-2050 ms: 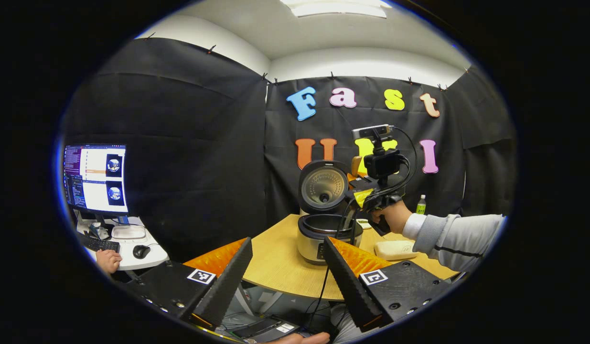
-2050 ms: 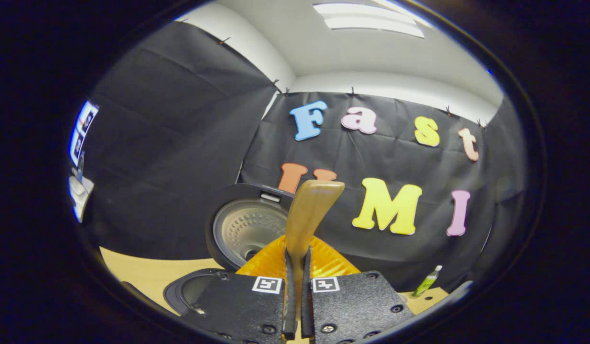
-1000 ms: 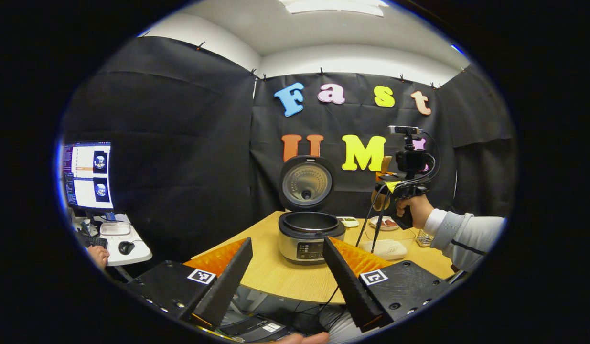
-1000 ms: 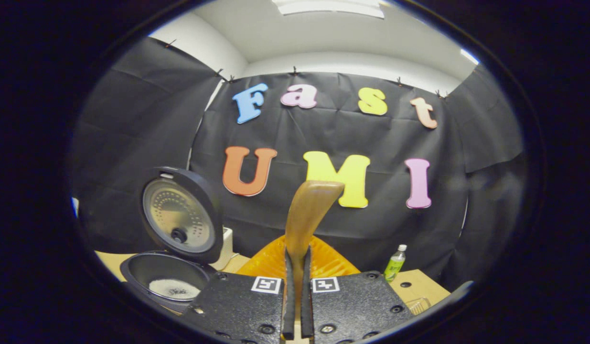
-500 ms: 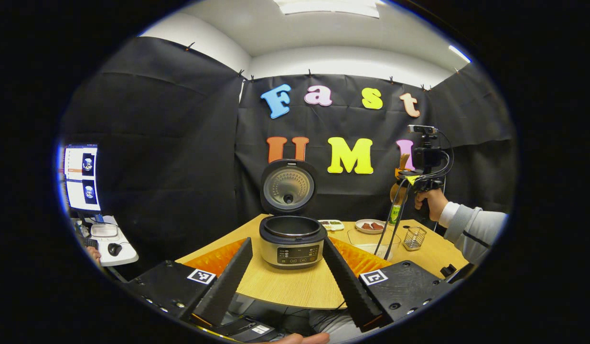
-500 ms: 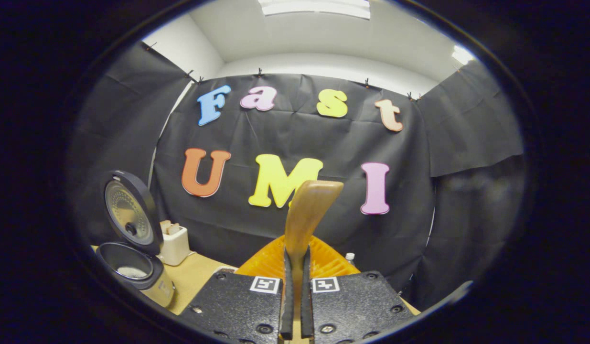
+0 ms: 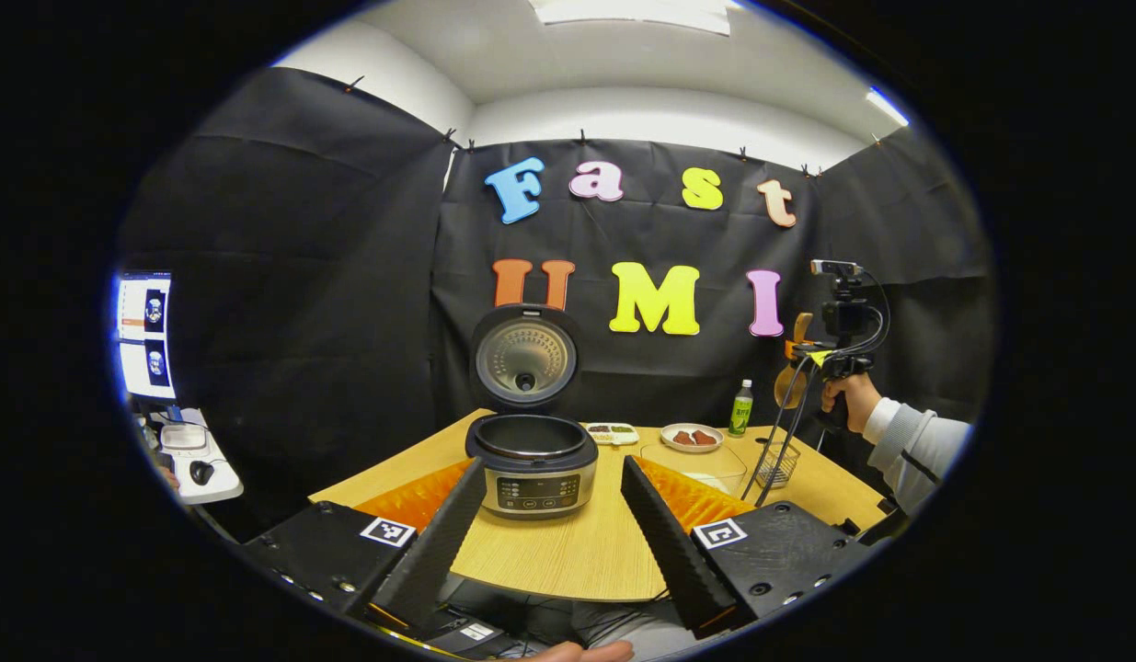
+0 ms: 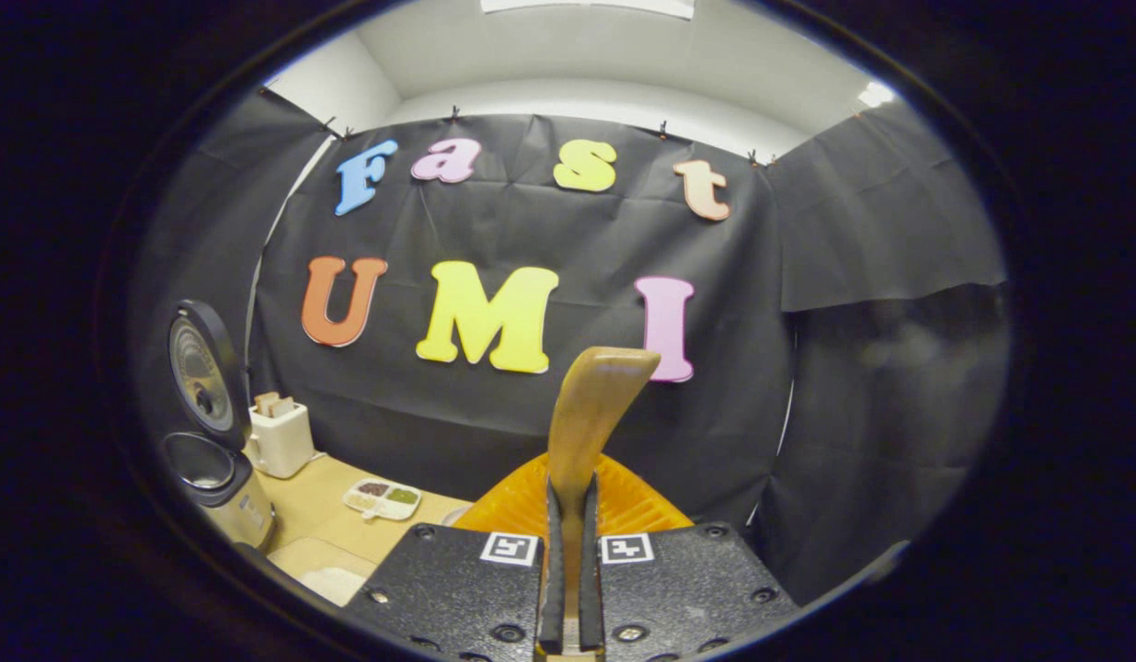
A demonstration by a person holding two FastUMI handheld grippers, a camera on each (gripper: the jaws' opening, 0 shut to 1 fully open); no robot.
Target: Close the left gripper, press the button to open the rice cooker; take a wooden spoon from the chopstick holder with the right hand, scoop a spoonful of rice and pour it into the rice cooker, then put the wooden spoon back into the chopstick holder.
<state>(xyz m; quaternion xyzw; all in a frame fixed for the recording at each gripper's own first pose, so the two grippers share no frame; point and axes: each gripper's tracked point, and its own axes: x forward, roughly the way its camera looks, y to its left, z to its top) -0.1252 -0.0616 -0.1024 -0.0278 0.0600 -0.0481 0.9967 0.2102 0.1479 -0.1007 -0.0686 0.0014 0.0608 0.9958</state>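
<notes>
I have the right tongs [image 8: 568,588] clamped on the handle of the wooden spoon [image 8: 590,414], its bowl standing up at centre frame of the right gripper view, against the booth wall. The spoon's long axis runs straight up from between the two fingers, bowl end highest and tipped a little toward the right of the frame; whether any grains cling to it I cannot tell. In the left gripper view the same spoon shows small at right of frame, above the wire chopstick holder [image 7: 774,464] that stands on the desk [image 7: 577,552] at lower right. My left tongs [image 7: 554,524] hang open and empty at the bottom of that view, framing the rice cooker [image 7: 531,460], whose lid [image 7: 524,357] stands raised over the open pot at centre. A clear container [image 7: 696,464] sits between cooker and holder, with a small dish [image 7: 692,437] and a green bottle [image 7: 740,407] behind.

My read is that the return of the spoon is in hand. The risk lies in the descent: the handle's lower end is hidden below my fingers, so it could catch the holder's wire rim and tip the light basket, or slide outside it. The trailing cable [image 7: 779,432] under the right tongs hangs just beside the holder and might drag it as I lower
</notes>
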